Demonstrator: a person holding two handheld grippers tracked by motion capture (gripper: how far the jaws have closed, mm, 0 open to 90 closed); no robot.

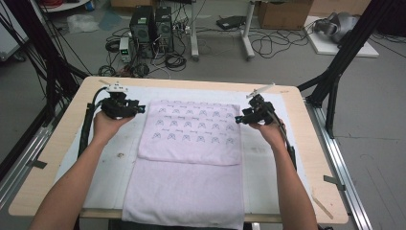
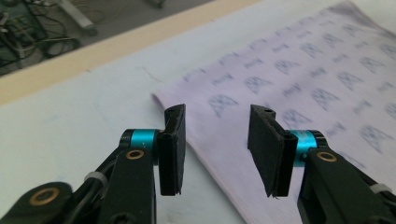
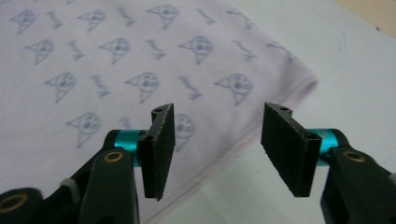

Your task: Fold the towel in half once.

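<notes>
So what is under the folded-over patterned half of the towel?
The patterned flap lies on the towel's plain lower layer, which sticks out toward the person and rests on the white mat. How far that layer runs beneath the flap is covered, as is anything between them.

It was a lab: beyond the left gripper (image 1: 141,108) stood computer towers (image 1: 152,28), loose cables (image 1: 268,45) and black frame struts (image 1: 345,50).
</notes>
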